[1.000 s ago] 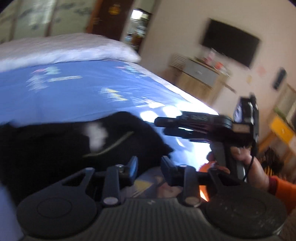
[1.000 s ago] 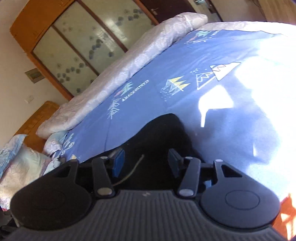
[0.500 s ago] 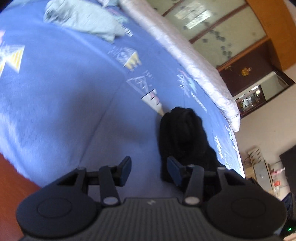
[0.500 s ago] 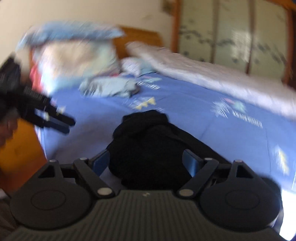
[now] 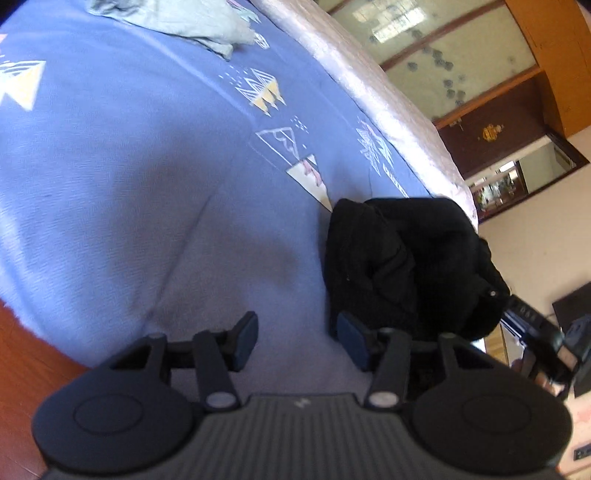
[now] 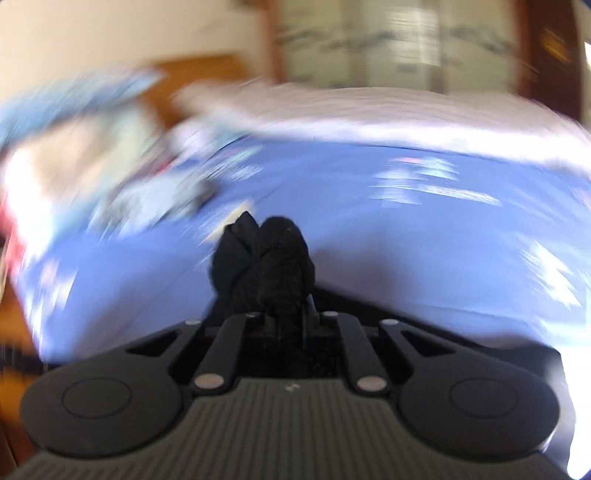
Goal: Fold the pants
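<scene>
The black pants (image 5: 410, 266) lie bunched in a heap on the blue bedsheet (image 5: 129, 166). My left gripper (image 5: 297, 341) is open and empty, low over the sheet, with the heap just past its right finger. In the blurred right wrist view my right gripper (image 6: 284, 317) is shut on a bunch of the black pants (image 6: 269, 258), which stands up between its closed fingers. Part of the right gripper shows at the right edge of the left wrist view (image 5: 546, 350).
A crumpled light grey-green garment (image 5: 177, 18) lies at the far end of the bed. A rolled pale quilt (image 5: 376, 99) runs along the far side. The wooden floor (image 5: 22, 369) shows beyond the near bed edge. A wardrobe with glass doors (image 5: 443, 55) stands behind.
My right gripper has closed on the pants heap and is moving fast, blurring its view. My left gripper has stayed open, shifting slightly closer to the heap.
</scene>
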`<state>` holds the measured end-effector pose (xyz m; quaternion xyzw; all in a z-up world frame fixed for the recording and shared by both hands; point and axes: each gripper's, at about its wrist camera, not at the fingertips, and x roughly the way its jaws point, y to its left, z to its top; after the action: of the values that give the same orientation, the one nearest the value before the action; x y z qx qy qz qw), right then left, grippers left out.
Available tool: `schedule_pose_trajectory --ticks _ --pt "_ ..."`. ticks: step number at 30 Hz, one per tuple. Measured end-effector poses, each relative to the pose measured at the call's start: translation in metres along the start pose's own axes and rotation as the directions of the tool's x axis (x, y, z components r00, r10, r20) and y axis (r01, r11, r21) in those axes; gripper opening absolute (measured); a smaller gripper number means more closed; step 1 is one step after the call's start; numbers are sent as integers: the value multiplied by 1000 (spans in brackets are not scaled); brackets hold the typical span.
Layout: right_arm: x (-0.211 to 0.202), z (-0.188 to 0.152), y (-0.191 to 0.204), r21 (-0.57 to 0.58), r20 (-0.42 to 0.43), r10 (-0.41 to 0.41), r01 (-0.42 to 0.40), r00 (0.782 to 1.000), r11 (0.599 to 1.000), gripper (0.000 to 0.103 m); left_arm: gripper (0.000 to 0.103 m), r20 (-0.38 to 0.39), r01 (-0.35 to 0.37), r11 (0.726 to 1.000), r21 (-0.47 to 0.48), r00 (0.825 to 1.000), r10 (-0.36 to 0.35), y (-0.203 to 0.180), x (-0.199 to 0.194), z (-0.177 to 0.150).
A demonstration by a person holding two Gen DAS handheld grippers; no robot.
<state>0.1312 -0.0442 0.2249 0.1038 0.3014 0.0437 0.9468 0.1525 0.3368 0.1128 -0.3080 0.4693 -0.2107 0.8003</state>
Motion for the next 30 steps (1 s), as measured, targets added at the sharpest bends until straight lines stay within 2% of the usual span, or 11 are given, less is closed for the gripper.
schedule_pose_trajectory --ticks 3,6,9,12,18,24,25,26,27,28,30 --pt "-4 -1 -43 141 -9 -50 51 999 989 18 49 -15 22 999 35 1000 -22 -17 12 4" --pt "-7 -14 -71 319 -12 -5 8 1000 948 26 53 -18 71 995 71 997 -70 -36 22 4" --pt "-10 -27 -78 450 20 68 -70 997 890 63 53 -50 89 991 99 995 -84 -49 33 1" --pt "-25 -38 -68 490 63 77 -98 995 866 71 56 -67 79 991 111 995 -72 -51 39 -3" --pt "-40 -47 -21 333 69 29 -51 997 942 83 58 -75 57 998 40 996 -53 -39 57 7" --pt "-9 -28 1 178 41 -7 0 999 984 85 54 -203 116 993 -30 972 -120 -46 95 0" --pt "-1 -24 -1 182 37 -10 3 999 983 85 46 -206 105 994 -18 973 -106 -48 98 -2" --pt "6 -21 -3 181 31 -16 10 999 983 84 23 -215 98 995 -13 972 -98 -49 100 -3" --pt "14 -20 -3 171 15 -24 21 1000 985 63 14 -220 102 994 -36 970 -108 -46 100 -2" --pt "18 -20 -3 167 -6 -25 26 1000 986 20 13 -215 128 989 -75 966 -142 -43 96 1" --pt "8 -23 -2 166 13 -8 6 1000 986 13 11 -178 190 974 -121 961 -210 -43 80 11"
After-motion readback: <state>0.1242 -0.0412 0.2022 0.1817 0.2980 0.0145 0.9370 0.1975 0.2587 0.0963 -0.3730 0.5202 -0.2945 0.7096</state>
